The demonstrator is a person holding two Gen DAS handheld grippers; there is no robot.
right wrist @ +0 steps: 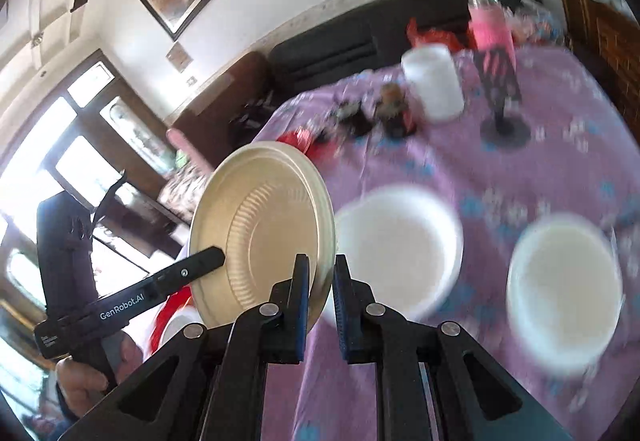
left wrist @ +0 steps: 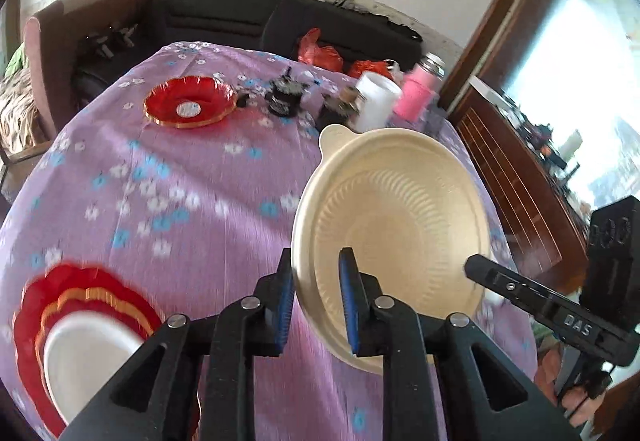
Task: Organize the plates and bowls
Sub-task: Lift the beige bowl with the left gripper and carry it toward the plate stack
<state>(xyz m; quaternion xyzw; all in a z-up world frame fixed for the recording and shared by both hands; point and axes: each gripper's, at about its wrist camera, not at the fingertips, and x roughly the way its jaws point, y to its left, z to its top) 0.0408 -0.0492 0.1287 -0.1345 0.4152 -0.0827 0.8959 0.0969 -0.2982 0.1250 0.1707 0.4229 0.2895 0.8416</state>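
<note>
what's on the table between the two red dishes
Only bare purple floral tablecloth lies between the far red dish and the near red dish, in the left wrist view.

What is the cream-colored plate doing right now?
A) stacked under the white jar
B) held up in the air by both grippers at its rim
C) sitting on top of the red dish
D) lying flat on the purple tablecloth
B: the cream plate is tilted up off the purple tablecloth, with the left gripper pinching its near rim and the right gripper pinching the opposite rim.
</note>
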